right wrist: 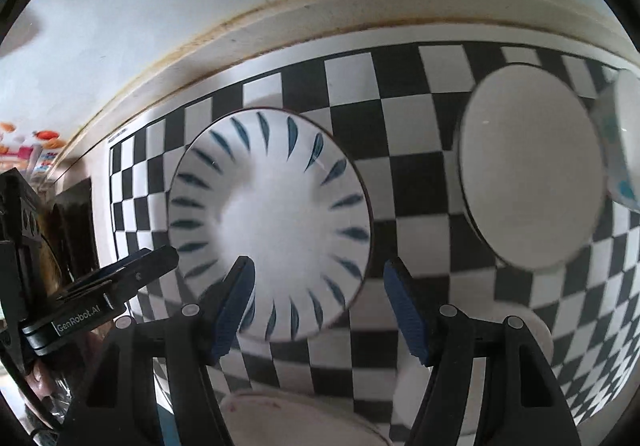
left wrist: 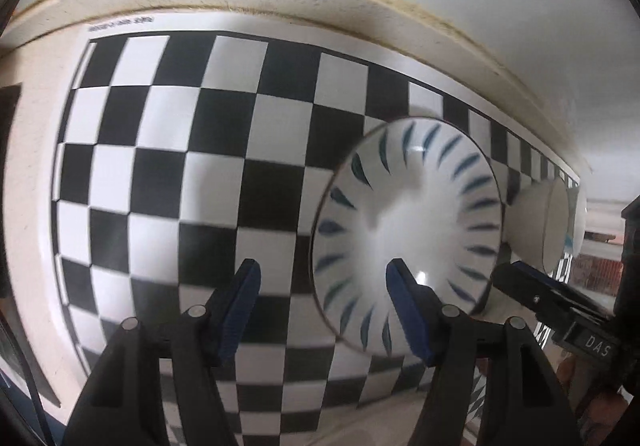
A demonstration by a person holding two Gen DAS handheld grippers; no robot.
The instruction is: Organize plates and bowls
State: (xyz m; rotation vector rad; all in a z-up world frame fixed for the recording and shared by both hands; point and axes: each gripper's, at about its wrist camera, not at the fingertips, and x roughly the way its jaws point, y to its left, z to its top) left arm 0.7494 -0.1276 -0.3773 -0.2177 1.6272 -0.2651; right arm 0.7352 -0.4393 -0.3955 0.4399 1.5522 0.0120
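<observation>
White bowl (right wrist: 276, 222) with blue leaf strokes, upright on checkered mat (left wrist: 168, 150)

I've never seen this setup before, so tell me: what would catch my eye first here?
The black-and-white checkerboard mat fills the countertop up to the wall. On it sits a white bowl with blue leaf strokes, with a plain white bowl to its right. The open right gripper hangs empty above the patterned bowl's near rim.

I am noting motion blur softening the plain white bowl (right wrist: 532, 170). The patterned cup (right wrist: 622, 150) is running off the right edge, its motif unreadable. A pale dish (right wrist: 288, 418) is being cut by the bottom edge.
</observation>
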